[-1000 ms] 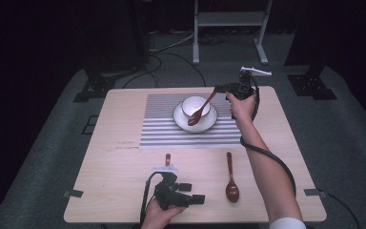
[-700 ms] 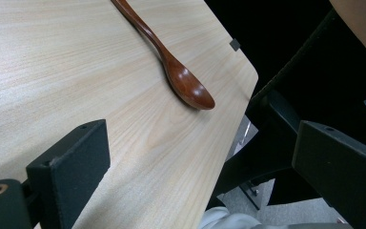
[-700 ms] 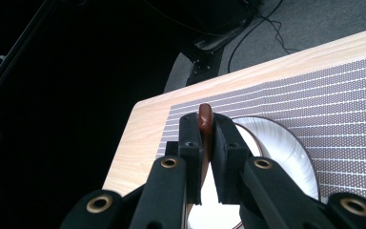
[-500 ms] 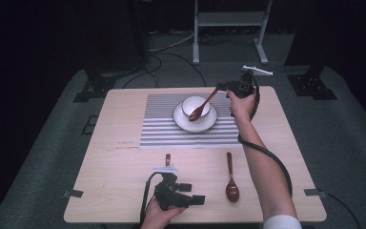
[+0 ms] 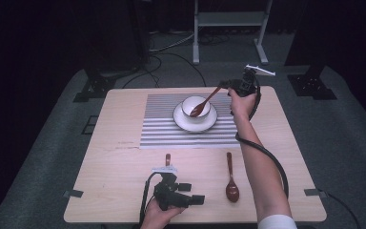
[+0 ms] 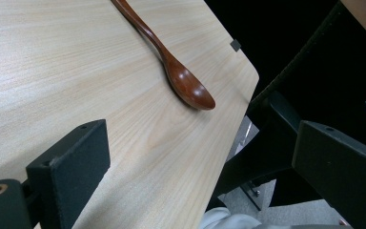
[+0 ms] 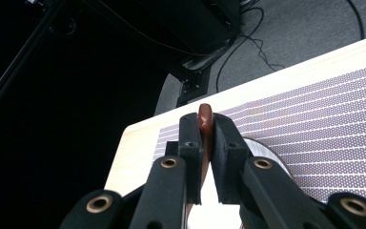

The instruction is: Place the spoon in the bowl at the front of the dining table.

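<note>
Two grippers, right gripper (image 5: 228, 86) outstretched, fingers clamping spoon (image 5: 205, 102) over bowl (image 5: 195, 108), left gripper (image 5: 190, 193) fingers apart.

My right gripper (image 7: 206, 143) had its jaws clamped on a brown spoon (image 7: 205, 119), above the striped mat (image 7: 333, 138) on the table (image 7: 138, 143). Cables (image 7: 252, 47) crossed the floor beyond.

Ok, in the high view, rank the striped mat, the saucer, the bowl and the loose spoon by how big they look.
1. Striped mat, clearly the largest.
2. Saucer, wider than the bowl on it.
3. Bowl and loose spoon: unsure. The spoon is longer but thin, and it lies nearer the camera, so I won't rank them.
</note>
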The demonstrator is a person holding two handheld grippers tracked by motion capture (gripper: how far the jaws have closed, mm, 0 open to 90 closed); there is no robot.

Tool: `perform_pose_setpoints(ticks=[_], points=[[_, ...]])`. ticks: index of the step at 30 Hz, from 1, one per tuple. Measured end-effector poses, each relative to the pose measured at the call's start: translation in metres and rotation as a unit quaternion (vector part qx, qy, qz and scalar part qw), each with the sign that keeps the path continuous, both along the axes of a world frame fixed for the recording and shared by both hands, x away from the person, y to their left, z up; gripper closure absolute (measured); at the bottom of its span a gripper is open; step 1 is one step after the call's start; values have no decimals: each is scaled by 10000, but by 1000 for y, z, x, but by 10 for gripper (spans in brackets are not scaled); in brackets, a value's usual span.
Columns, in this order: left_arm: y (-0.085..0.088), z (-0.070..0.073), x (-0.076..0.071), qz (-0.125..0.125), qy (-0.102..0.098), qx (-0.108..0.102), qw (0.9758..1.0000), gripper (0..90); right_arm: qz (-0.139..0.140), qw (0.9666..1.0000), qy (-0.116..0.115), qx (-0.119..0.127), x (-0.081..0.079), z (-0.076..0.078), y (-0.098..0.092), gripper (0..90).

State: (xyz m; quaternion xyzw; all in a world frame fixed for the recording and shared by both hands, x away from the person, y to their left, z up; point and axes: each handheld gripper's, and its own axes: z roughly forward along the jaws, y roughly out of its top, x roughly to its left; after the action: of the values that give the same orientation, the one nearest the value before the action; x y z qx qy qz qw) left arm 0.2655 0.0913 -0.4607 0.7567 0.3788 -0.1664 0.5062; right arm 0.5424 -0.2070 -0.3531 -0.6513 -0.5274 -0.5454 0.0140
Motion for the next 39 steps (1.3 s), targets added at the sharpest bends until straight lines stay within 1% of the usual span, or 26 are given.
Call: perform_pose_setpoints(ticks=[16, 24, 29, 30, 39], points=[[0, -1, 0, 6, 9, -13, 10000, 43, -187, 9998, -18, -2, -1, -2, -2, 826], [1, 0, 0, 12, 0, -10, 10000, 42, -219, 9997, 36, -101, 0, -9, 0, 819], [2, 1, 1, 38, 2, -32, 10000, 42, -218, 9995, 72, -219, 0, -13, 2, 813], [3, 1, 0, 51, 10, -43, 10000, 42, -212, 9994, 94, -271, 0, -16, 2, 813], [2, 0, 1, 36, -1, -24, 10000, 43, -200, 9991, 171, -331, 0, -25, 3, 810]])
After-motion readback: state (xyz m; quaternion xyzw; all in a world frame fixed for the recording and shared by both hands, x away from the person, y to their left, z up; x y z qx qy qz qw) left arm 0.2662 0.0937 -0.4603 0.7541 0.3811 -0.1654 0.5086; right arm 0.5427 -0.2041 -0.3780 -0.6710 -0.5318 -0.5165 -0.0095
